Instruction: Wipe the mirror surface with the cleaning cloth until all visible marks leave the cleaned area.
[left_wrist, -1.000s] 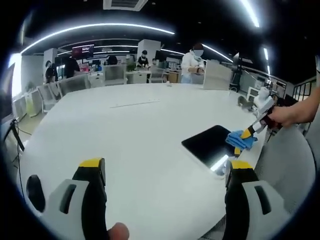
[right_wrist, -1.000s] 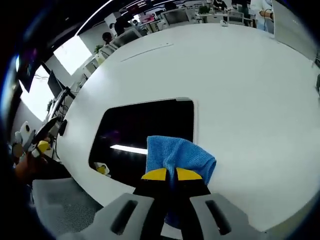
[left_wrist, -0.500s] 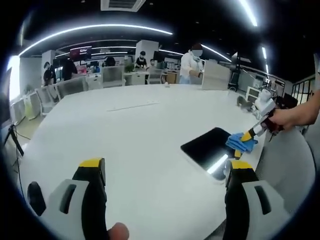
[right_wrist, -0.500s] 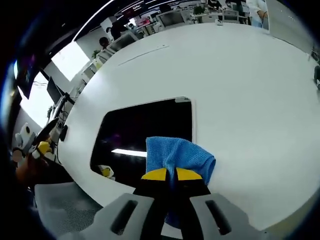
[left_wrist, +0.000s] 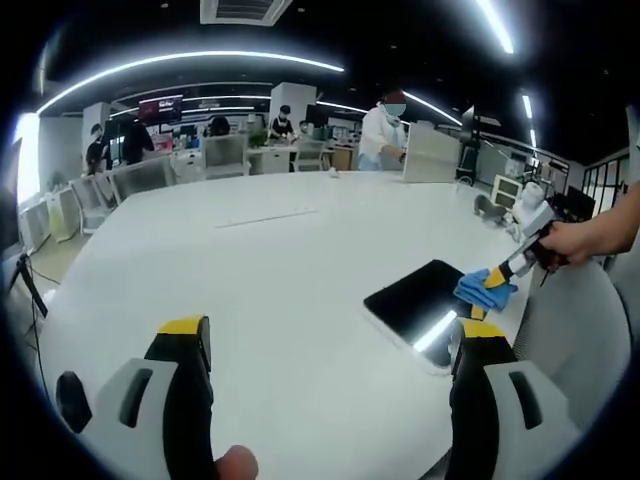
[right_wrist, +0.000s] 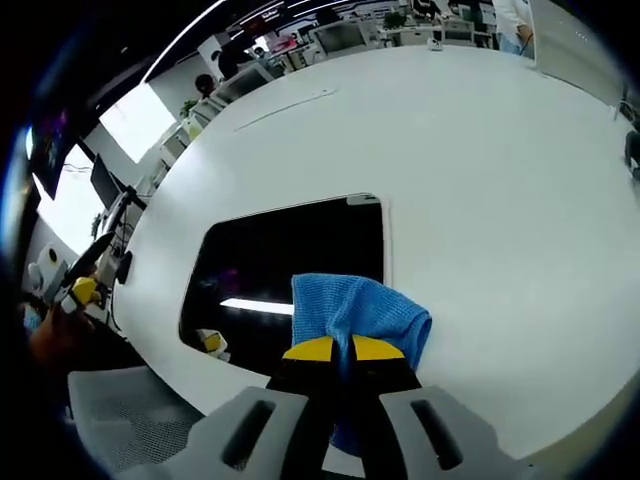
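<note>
The mirror (right_wrist: 290, 265), one dark rectangular panel with a pale border, lies flat on the big white bench (right_wrist: 500, 180), near the bench edge at about 8 o'clock of the right gripper view; in the left gripper view the same mirror (left_wrist: 415, 300) sits at about 4 o'clock, close to the rounded bench rim. One cleaning cloth (right_wrist: 355, 310), blue and bunched, is pinched in the right claw (right_wrist: 333, 350), whose two yellow-tipped jaws are pressed together on a fold of it; the cloth hangs over the mirror's near corner, and whether it touches the glass cannot be told. In the left gripper view the right claw (left_wrist: 497, 272) comes in from 3 o'clock, held by a person's hand (left_wrist: 560, 240), with the blue cloth (left_wrist: 480, 290) at the mirror's far edge. The left claw (left_wrist: 330, 335) stands with its two jaws wide apart, gripping nothing, above bare bench well to the 9 o'clock side of the mirror; a fingertip shows at 6 o'clock between the jaws. A bright streak of reflected ceiling light crosses the glass; no marks can be made out on it at this size. Beyond the bench, at 12 o'clock of the left gripper view, several people stand among desks, and a few grey chairs (left_wrist: 80, 195) line the 10 o'clock side. A mesh chair back (right_wrist: 130, 420) sits below the bench edge at 8 o'clock of the right gripper view.
</note>
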